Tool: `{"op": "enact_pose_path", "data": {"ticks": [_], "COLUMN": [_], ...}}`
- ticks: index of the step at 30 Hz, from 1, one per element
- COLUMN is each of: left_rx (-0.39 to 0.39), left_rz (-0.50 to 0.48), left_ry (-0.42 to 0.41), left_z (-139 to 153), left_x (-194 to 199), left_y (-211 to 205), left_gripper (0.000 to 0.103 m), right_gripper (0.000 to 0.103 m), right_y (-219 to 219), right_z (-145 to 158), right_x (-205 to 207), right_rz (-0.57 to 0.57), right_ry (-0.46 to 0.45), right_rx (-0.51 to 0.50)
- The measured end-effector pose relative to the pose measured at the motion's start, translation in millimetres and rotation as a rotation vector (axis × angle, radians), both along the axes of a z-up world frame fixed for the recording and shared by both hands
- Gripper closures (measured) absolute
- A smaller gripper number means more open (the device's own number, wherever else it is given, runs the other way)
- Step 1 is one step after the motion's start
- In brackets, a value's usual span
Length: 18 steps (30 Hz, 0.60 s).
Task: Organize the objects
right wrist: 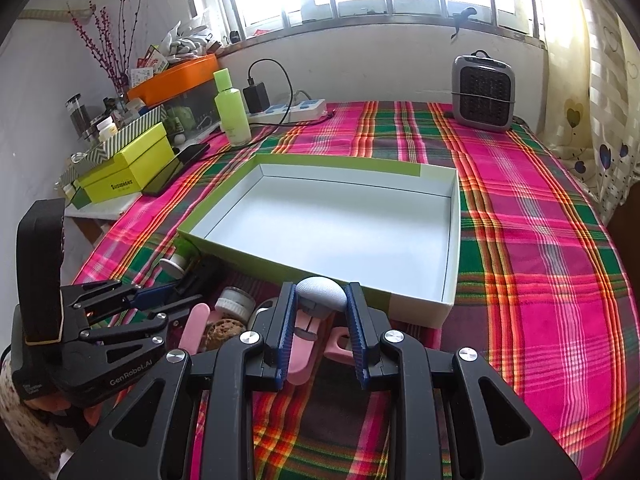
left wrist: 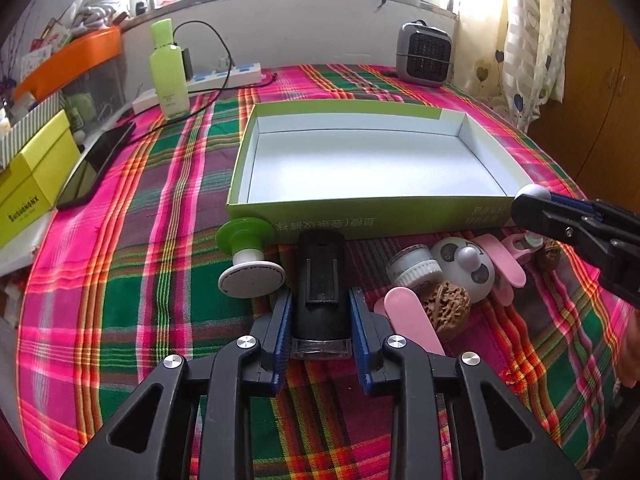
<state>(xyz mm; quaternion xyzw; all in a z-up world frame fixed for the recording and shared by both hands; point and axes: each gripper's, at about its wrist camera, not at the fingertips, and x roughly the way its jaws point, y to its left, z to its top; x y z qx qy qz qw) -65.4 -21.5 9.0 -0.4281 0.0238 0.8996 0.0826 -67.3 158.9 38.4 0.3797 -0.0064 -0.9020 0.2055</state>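
Note:
An empty green box (left wrist: 360, 216) with a white inside (right wrist: 332, 224) lies open on the plaid cloth. My left gripper (left wrist: 322, 300) is shut on a black stamp-like block (left wrist: 320, 288) near the box's front wall. My right gripper (right wrist: 322, 296) is shut on a grey-white rounded knob (right wrist: 322, 292) of a pink tool, held at the box's front edge; it also shows in the left wrist view (left wrist: 532, 196). Beside them lie a green-and-white stamp (left wrist: 248, 256), a small white jar (left wrist: 414, 268), a panda toy (left wrist: 464, 268), a walnut (left wrist: 446, 308) and pink pieces (left wrist: 412, 324).
A green bottle (left wrist: 168, 72), power strip (left wrist: 224, 76) with cable and a grey heater (left wrist: 426, 56) stand at the back. A phone (left wrist: 96, 164), yellow boxes (left wrist: 32, 184) and an orange tray (left wrist: 72, 60) crowd the left. A second walnut (left wrist: 548, 256) lies at the right.

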Motion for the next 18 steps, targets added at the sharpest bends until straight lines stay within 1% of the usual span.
{"op": "enact_pose_path", "data": {"ticks": [8, 18], "left_rx": [0.018, 0.025], "left_rz": [0.012, -0.001], "left_ry": [0.009, 0.052], "left_z": [4.2, 24.1], "left_x": [7.4, 19.8], "left_y": [0.2, 3.0], "left_gripper": [0.078, 0.078], "right_gripper": [0.077, 0.077], "right_y": [-1.5, -4.9], "right_z": [-2.0, 3.5], "right_x": [4.4, 10.3], "right_rz": [0.002, 0.001], "right_ry": [-0.005, 0.005], "right_rx": [0.001, 0.006]}}
